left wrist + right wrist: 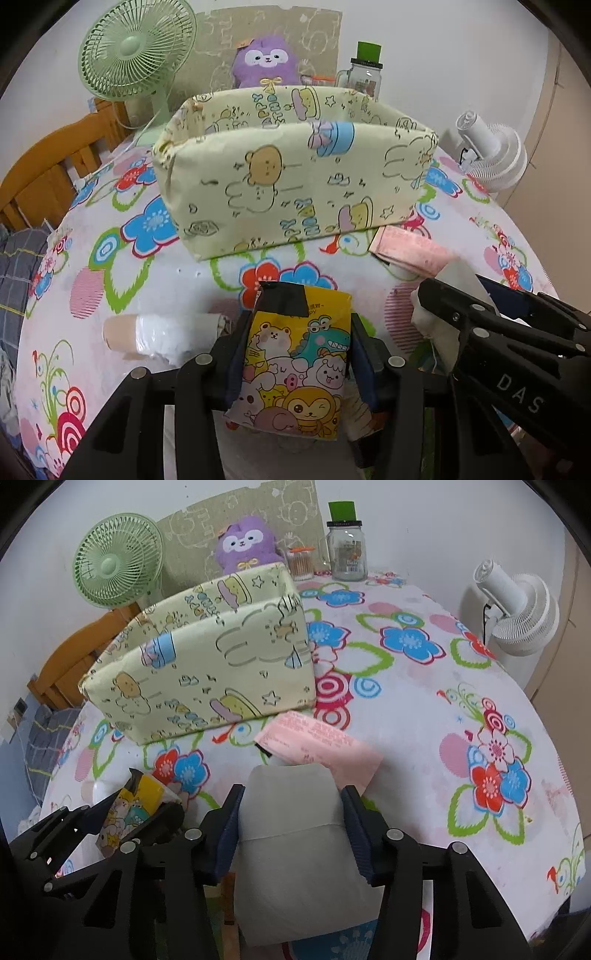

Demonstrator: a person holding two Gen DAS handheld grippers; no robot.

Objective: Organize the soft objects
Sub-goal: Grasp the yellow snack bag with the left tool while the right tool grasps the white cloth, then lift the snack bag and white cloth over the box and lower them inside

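Yellow cartoon-print tissue pack, lower centre, is clamped in your left gripper. Your right gripper squeezes a grey soft roll. Pale-green fabric bin sits above on the floral tablecloth.

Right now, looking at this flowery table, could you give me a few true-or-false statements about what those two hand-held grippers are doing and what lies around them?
1. The left hand-held gripper is closed on a yellow cartoon-animal packet. True.
2. The right hand-held gripper is empty. False: it clamps a plain grey-white soft roll.
3. The pale yellow fabric storage box stands behind both held items. True.
4. The flat pink packet lies inside the box. False: it lies on the tablecloth beside it.
5. A purple plush toy sits behind the box. True.
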